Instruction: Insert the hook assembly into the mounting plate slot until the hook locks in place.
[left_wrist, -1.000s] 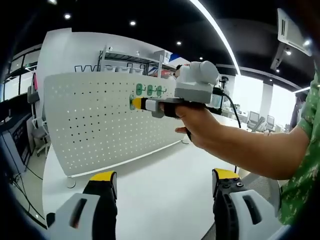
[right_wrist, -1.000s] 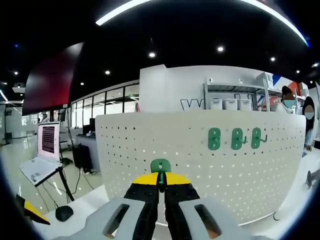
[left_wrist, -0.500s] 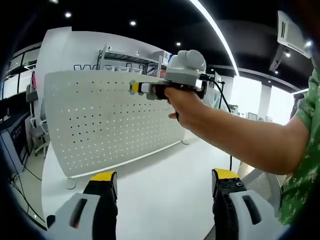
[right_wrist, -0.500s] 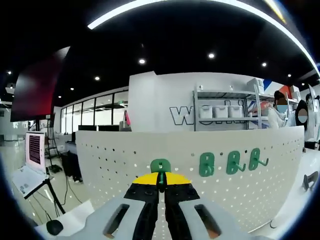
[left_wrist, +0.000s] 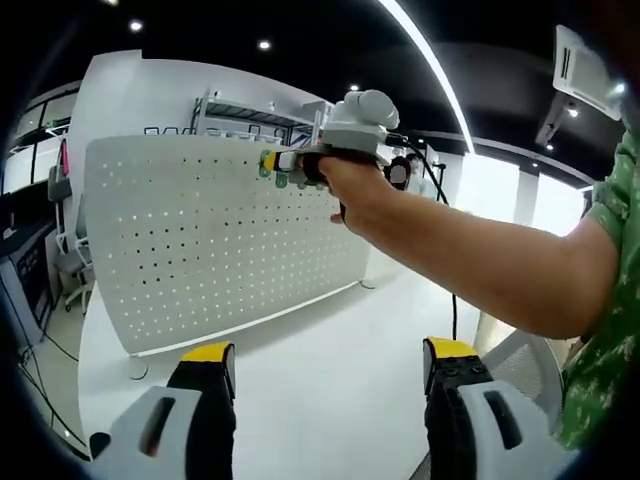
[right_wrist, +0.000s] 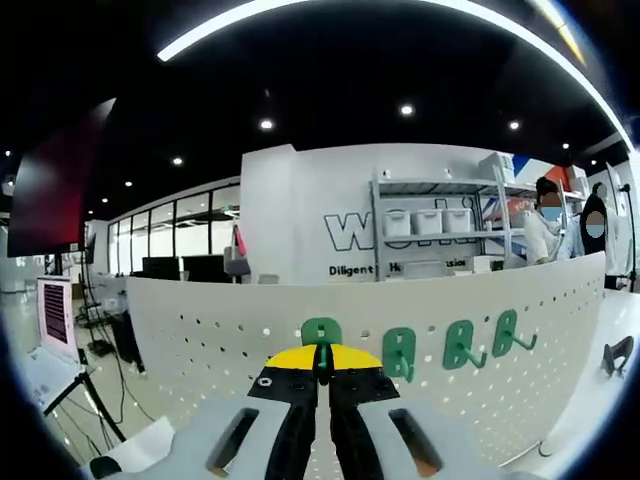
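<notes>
Jaws of right gripper (right_wrist: 322, 372) on green hook (right_wrist: 320, 333)

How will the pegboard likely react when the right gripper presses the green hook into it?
The pegboard looks thin, standing upright on the table, so it may flex or tip. The hook, pinched by the right gripper, looks rigid.

My left gripper view: low over tabletop (left_wrist: 330, 370), oblique, well back. Right gripper view: close, near top edge. Shared: pegboard (left_wrist: 190, 240) (right_wrist: 500, 390).
</notes>
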